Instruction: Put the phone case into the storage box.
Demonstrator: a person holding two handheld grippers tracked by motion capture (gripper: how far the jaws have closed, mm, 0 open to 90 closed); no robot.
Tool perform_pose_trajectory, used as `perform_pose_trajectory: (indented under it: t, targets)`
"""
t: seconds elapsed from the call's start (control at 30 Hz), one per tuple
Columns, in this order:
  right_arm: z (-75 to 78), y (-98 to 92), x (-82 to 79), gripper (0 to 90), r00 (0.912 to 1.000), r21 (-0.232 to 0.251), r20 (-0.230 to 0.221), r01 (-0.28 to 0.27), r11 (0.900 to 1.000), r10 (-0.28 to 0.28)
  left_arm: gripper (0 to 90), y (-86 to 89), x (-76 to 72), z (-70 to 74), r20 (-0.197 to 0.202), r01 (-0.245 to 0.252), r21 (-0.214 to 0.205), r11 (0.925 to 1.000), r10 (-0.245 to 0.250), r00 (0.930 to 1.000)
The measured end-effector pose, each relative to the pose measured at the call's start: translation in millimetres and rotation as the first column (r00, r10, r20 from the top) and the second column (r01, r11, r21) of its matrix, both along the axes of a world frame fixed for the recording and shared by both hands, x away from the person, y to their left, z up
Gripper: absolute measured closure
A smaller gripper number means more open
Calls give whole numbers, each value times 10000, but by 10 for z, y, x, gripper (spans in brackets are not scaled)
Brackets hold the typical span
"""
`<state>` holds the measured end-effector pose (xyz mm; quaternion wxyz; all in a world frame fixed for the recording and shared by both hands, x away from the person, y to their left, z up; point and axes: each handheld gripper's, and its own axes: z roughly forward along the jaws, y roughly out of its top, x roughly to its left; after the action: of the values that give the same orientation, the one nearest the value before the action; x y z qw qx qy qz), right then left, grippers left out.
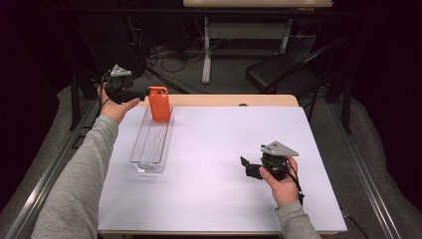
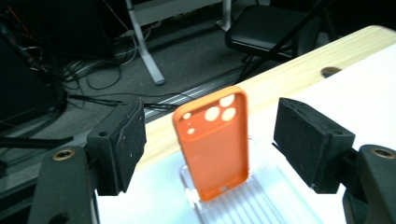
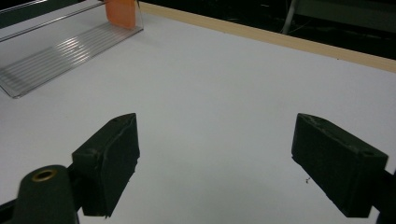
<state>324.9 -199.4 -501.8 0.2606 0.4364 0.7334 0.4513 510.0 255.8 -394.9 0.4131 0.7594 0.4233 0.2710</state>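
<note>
An orange phone case stands upright, leaning slightly, at the far end of a clear ribbed tray on the white table. My left gripper is held level at the case's left side. In the left gripper view the case stands between the two black pads, with a gap on each side, so the jaws are open and touch nothing. My right gripper hovers low over the table's right half, open, with bare white tabletop between its pads. The case's lower edge and the tray show far off.
The table's wooden far edge has a small cable hole. Behind it stand a black chair and a desk leg, with cables on the floor. A metal rail runs along the left side.
</note>
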Motion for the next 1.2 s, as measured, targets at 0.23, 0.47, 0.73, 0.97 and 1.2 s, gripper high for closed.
perform_pose_trajectory:
  t: [0.23, 0.47, 0.73, 0.97, 1.2]
  targets:
    - [4, -17, -9, 147, 10000, 37, 0, -7, 10000, 7, 257, -14, -62, 49, -52, 13, -293, 9996, -14, 10000]
    - [6, -16, -9, 147, 10000, 53, 23, -19, 10000, 19, 248, -8, -118, 100, -199, 287, -333, 9990, -293, 9994]
    - [8, -24, -13, 147, 10000, 112, 71, -37, 9999, 36, 248, -23, -189, 146, -234, 480, -462, 9978, -492, 9985]
    - [18, -52, -29, 147, 9999, 186, 107, 8, 9998, -10, 217, -76, -294, 195, -231, 851, -311, 9959, -859, 9960]
    - [27, -79, -46, 147, 9999, 235, 112, 87, 9997, -90, 154, -110, -388, 233, -290, 1479, -798, 9858, -1506, 9882]
